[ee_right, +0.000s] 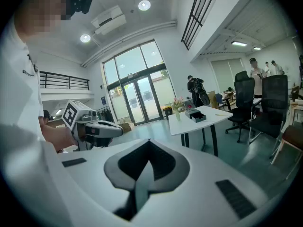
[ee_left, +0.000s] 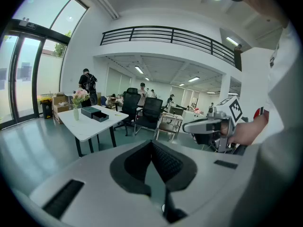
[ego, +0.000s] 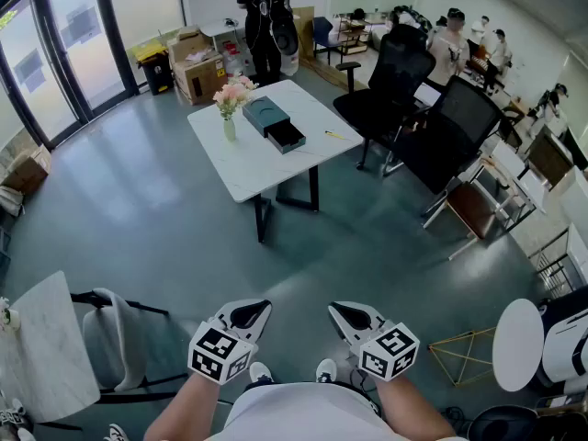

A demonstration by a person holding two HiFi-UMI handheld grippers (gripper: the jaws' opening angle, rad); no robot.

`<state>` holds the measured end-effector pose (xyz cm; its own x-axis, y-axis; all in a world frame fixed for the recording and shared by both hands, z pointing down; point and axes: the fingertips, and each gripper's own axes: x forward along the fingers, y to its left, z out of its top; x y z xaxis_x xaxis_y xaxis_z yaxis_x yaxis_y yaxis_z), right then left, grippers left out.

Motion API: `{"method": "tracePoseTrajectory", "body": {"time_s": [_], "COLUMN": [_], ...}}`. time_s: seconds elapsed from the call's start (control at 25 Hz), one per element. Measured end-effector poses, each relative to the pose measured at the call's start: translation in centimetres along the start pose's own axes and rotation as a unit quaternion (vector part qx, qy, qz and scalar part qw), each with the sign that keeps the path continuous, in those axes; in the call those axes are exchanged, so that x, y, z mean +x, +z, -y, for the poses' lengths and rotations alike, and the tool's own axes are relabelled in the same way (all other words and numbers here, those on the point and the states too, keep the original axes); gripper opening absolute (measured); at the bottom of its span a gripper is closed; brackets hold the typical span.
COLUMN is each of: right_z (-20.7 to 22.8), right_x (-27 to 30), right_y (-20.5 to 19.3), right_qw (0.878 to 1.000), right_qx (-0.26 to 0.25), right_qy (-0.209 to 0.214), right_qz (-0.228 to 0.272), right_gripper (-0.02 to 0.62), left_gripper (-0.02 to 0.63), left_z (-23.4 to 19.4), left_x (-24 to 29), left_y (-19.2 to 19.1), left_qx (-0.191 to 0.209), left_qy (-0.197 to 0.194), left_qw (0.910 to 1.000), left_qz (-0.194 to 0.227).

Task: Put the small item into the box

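A white table stands a few steps ahead across the floor. On it are a dark teal box with its open tray, a vase of pink flowers and a small yellow item near the right edge. My left gripper and right gripper are held close to my body, far from the table, both shut with nothing in them. The left gripper view shows its shut pads and the table. The right gripper view shows the box.
Black office chairs stand right of the table, with a brown chair nearer. A grey chair and marble tabletop are at my left, a round white table at my right. A person stands beyond the table.
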<state>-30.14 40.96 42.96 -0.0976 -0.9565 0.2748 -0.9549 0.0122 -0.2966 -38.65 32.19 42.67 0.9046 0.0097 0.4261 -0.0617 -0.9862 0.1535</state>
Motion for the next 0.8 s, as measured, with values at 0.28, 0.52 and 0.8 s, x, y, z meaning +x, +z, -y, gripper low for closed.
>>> {"method": "tracePoseTrajectory", "body": {"time_s": [0.28,0.52,0.8], "right_z": [-0.4,-0.6,-0.9], "right_x": [0.1,0.3,1.1], "right_y": [0.1,-0.5,-0.8], "right_qw": [1.000,1.000,0.999], "right_qx": [0.000,0.001,0.042], "right_qy": [0.002,0.000,0.011], "right_qz": [0.001,-0.002,0.001], "right_gripper": [0.014,0.014,0.015], "left_gripper": [0.012,0.012,0.012], "left_z": [0.4,0.2,-0.2], "left_x": [0.0,-0.1,-0.3], "left_y": [-0.1,-0.5,-0.7], "left_qx": [0.009,0.008,0.007], "left_qy": [-0.002,-0.003,-0.008], "left_qw": [1.0000,1.0000,0.9999], "left_qz": [-0.002,-0.002,-0.002]}}
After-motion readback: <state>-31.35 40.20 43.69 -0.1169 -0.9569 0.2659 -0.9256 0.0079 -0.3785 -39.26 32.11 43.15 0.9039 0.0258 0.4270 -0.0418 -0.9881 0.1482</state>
